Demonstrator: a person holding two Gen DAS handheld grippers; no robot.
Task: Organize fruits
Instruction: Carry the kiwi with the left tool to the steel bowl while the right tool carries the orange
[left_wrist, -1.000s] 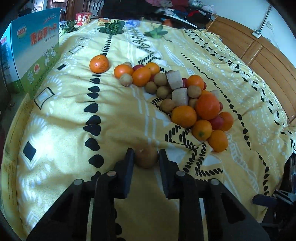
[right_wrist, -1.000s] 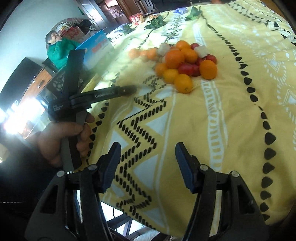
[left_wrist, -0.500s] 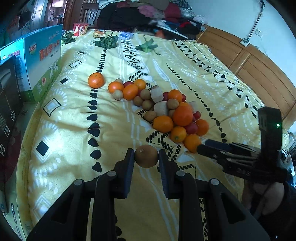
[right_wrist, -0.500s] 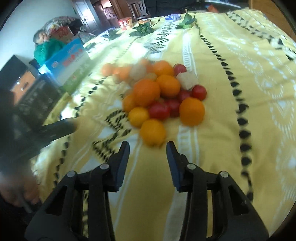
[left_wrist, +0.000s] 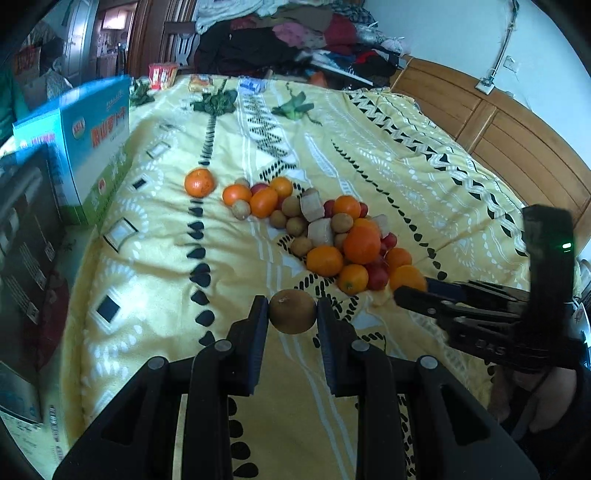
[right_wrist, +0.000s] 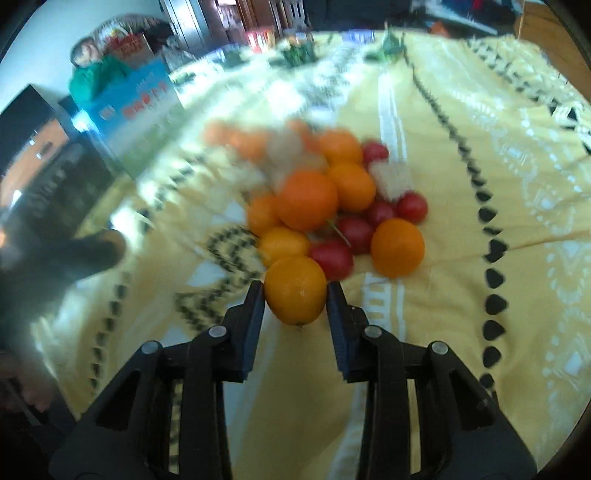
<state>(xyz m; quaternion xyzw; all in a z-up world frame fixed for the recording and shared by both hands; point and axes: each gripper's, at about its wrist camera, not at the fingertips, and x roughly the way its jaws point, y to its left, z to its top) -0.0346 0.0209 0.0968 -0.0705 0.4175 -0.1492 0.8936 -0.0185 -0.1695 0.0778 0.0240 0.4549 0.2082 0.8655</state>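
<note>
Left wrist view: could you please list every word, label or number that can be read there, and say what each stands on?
"DAS", read with some doubt: raised letters on the body of the right tongs.
Blue box: red characters and a round logo, too blurred to read.
Black box: labels too small.
Red packet: print too small.

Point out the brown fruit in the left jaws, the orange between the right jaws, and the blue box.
brown fruit (left_wrist: 292, 311), left wrist view, middle of its rounded front.
orange (right_wrist: 295, 290), right wrist view, centre of its skin.
blue box (left_wrist: 99, 147), left wrist view, its printed front face.
</note>
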